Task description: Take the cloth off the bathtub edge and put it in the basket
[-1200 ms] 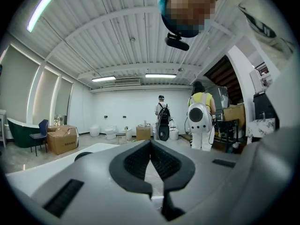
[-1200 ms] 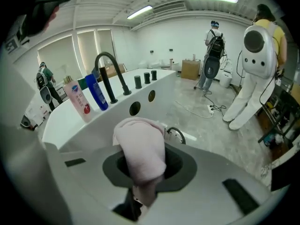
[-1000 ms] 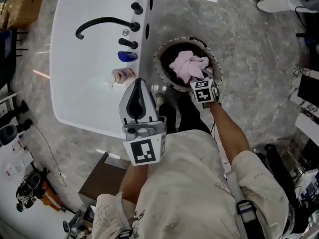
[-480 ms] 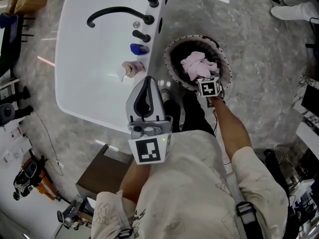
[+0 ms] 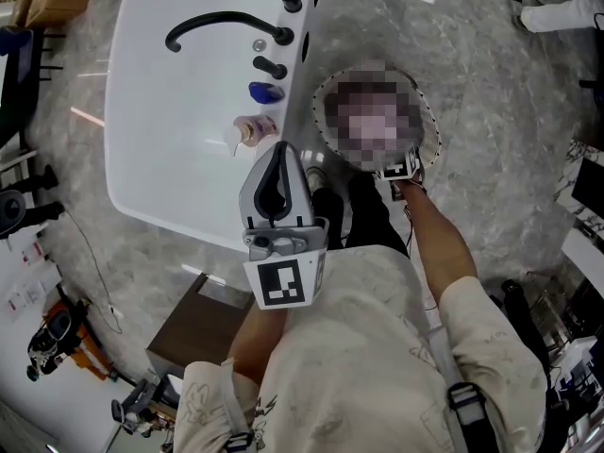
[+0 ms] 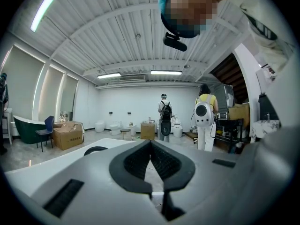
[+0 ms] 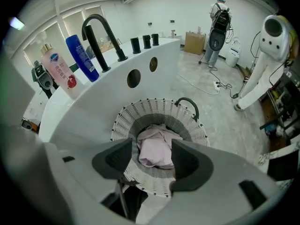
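Note:
The pink cloth lies crumpled inside the white woven basket, which stands on the floor beside the white bathtub. My right gripper hovers over the basket. Its jaws are opening, and the cloth lies below the gap with neither pad pressing on it. In the head view a mosaic patch covers the basket's inside; only its rim and the right gripper's marker cube show. My left gripper is held up near the tub's edge, shut and empty, its jaws meeting at the tips.
A black faucet, a blue bottle and a pink bottle stand on the tub's rim. A brown box sits on the floor at my left. A white robot and a cable lie beyond the basket.
My right gripper has drawn back a little toward the basket's near rim. The left gripper stays raised and shut. A mosaic patch now hides the basket's inside in the head view.

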The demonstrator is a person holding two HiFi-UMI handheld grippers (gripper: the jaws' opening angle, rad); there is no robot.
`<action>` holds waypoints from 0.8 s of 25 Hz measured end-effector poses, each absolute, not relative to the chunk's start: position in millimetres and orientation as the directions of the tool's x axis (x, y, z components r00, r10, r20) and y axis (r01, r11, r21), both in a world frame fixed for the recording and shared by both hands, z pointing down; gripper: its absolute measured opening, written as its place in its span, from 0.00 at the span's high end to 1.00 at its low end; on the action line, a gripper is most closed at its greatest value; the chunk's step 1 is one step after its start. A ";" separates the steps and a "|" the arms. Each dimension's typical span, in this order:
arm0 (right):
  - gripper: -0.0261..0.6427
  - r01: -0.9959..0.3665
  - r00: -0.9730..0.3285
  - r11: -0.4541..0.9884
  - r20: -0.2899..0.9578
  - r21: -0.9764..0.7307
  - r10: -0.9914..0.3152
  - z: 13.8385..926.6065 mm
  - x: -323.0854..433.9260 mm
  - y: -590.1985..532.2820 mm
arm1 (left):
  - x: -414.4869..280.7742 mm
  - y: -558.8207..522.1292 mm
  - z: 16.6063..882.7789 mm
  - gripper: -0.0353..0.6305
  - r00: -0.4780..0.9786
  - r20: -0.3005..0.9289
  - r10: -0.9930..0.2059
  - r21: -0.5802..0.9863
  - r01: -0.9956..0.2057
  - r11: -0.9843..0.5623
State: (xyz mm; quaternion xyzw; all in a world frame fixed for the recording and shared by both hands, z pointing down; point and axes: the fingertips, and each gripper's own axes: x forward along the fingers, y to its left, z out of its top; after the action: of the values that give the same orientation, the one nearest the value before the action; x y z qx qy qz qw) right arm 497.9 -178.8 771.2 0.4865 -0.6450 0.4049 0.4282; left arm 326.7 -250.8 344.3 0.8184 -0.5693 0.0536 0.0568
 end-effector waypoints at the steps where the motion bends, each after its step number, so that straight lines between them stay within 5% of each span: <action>1: 0.59 -0.974 -0.160 0.201 0.947 -0.105 -0.280 770.7 497.4 -178.1 | 325.1 -250.5 344.6 0.94 0.343 0.155 -0.927 0.031 -0.939 -0.342; 20: 0.59 -0.967 -0.193 0.234 0.885 -0.099 -0.424 714.9 479.9 -176.9 | 295.4 -233.2 338.3 0.94 0.312 0.130 -0.941 0.047 -0.950 -0.309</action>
State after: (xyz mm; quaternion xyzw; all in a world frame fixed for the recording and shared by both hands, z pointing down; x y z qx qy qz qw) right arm 479.9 -176.9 714.9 0.5069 -0.6861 0.3550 0.3826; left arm 295.4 -233.2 338.3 0.8080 -0.5850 0.0391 0.0573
